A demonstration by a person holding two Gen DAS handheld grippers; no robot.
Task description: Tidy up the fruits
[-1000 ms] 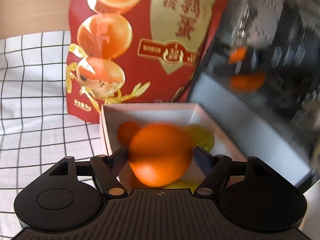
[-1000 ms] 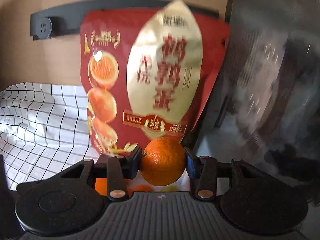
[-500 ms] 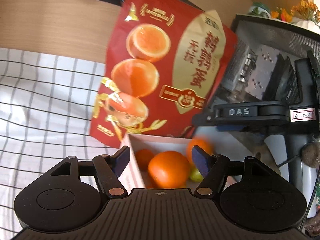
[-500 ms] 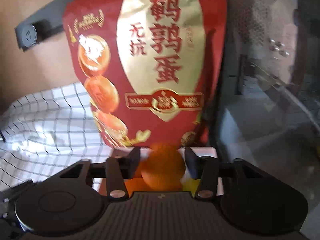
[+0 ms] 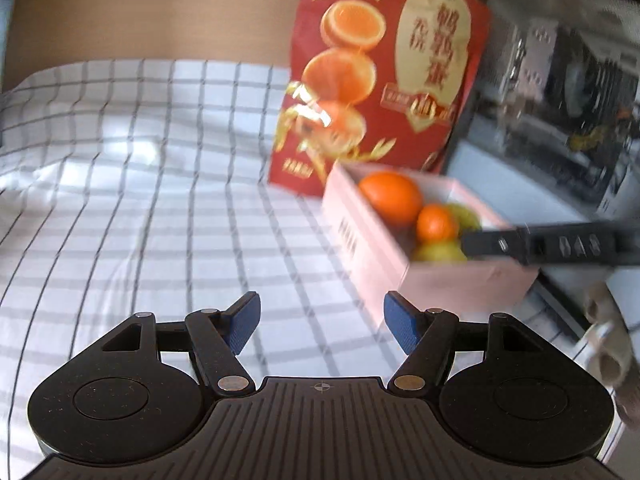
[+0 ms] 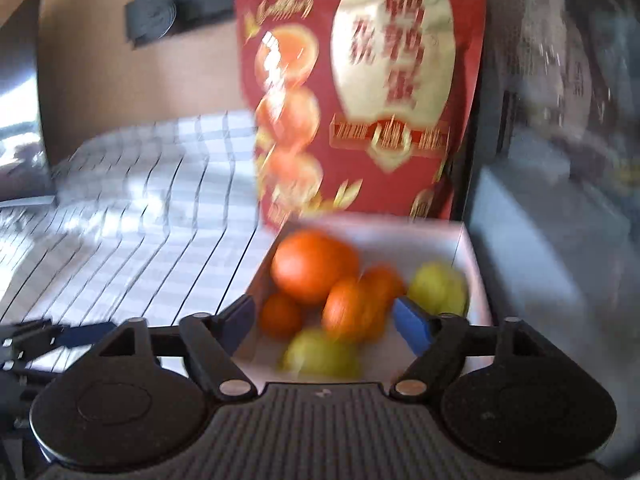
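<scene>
The pink box (image 5: 362, 236) is sitting on the checked cloth (image 5: 140, 200), right in front of the red bag (image 5: 380, 76) that is standing up behind it. In the left view the long side of the box is running from the bag toward the camera and slanting to the right. The box is open on top.

Fruits are lying inside it. The big orange (image 6: 314, 266) is round and bright and is sitting at the back left. A small orange (image 6: 280, 314) is sitting in front of it, and another orange (image 6: 352, 310) is beside that, but it is blurry. One yellow-green fruit (image 6: 438, 288) is sitting at the right and one more (image 6: 320, 354) at the front.

The left gripper (image 5: 320, 322) is hanging over the cloth, left of the box, with its blue pads (image 5: 244, 320) wide apart and holding nothing. The right gripper (image 6: 324, 320) is hanging over the box, also spread wide and holding nothing.
</scene>
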